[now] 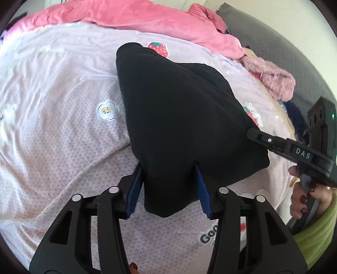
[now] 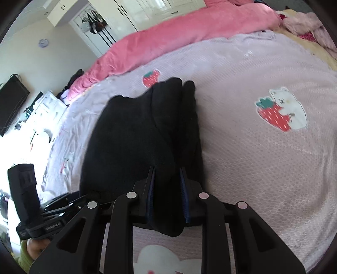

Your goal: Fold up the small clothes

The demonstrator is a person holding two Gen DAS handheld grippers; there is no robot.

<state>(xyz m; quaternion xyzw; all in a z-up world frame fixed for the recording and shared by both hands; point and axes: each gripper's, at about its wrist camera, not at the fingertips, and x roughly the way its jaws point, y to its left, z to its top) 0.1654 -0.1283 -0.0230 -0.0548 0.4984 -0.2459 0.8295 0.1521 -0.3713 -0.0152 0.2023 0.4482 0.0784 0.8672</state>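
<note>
We have a black garment (image 1: 179, 118) lying on the bed's lilac sheet (image 1: 63, 105), partly folded, its far end reaching toward a printed strawberry (image 2: 150, 78) and its near edge bunched toward us; it looks soft, thick and light, a knit that will drape and sag rather than hold a crease, so we judge it best taken at the corners of the near edge, where the layers stack and can be pinched together. Our left claw (image 1: 168, 189) straddles the near left corner, the blue pads (image 1: 134, 187) on either side of a tongue of fabric; the cloth fills the gap and the pads seem to press on it, so we read this as a grasp. Our right claw (image 2: 167, 196) is clenched on the near right corner, its pads tight against a narrower wad of the same cloth. Both claws point down at the bed, side by side along that one edge; the pink blanket (image 1: 137, 19) lies well beyond, clear of the work. The fabric may slip if only the top layer is caught.
</note>
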